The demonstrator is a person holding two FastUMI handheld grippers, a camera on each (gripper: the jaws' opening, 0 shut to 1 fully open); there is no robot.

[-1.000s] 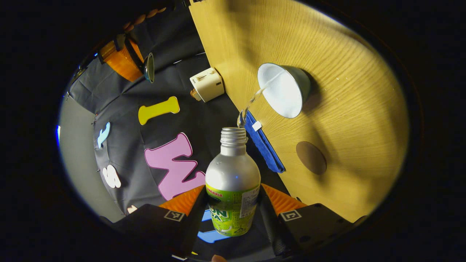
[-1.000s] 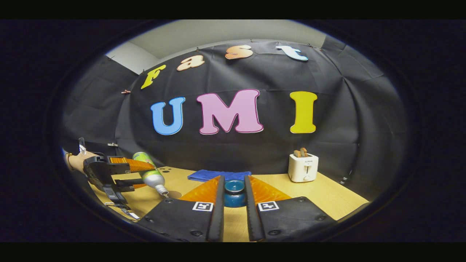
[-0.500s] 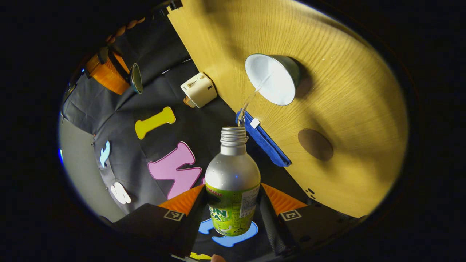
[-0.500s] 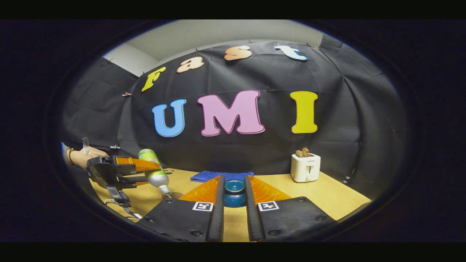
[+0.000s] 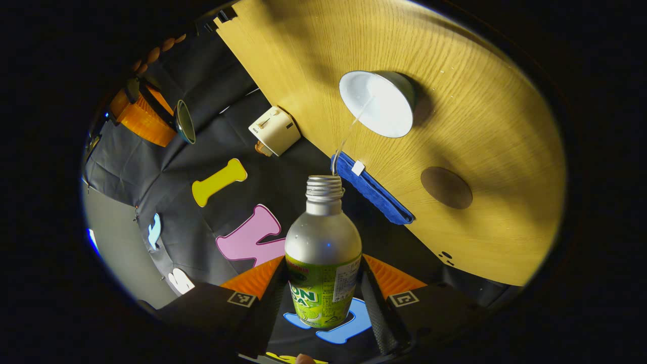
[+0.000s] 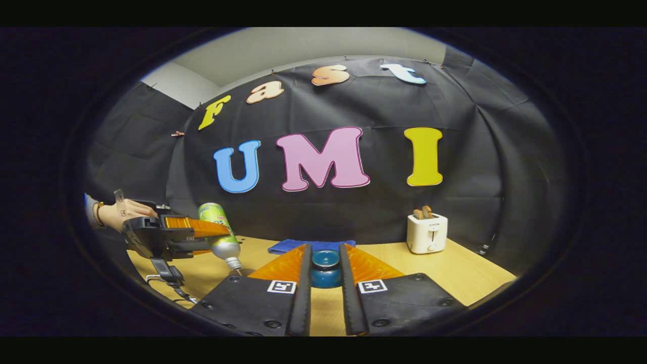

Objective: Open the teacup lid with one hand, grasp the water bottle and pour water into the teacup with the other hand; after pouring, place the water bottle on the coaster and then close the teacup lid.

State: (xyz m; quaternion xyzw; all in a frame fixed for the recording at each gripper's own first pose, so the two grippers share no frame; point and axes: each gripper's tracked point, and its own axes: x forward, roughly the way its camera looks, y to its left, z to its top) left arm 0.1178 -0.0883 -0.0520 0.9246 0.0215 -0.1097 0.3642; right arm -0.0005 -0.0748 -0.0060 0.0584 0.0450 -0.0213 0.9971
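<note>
Tipped the silver, green-labelled water bottle (image 6: 221, 236) steeper, mouth lower and nearer the right fingers (image 6: 302, 288). Thinned the water stream (image 5: 349, 132) into the white-lined teacup (image 5: 376, 103). Raised the holding hand (image 6: 121, 212).

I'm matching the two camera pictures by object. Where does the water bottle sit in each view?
Left gripper view: water bottle bottom centre, clamped between this gripper's own fingers, neck pointing up-frame.
Right gripper view: lower left, tilted neck-down in the far gripper.
Shared landmark: white toaster.
</note>
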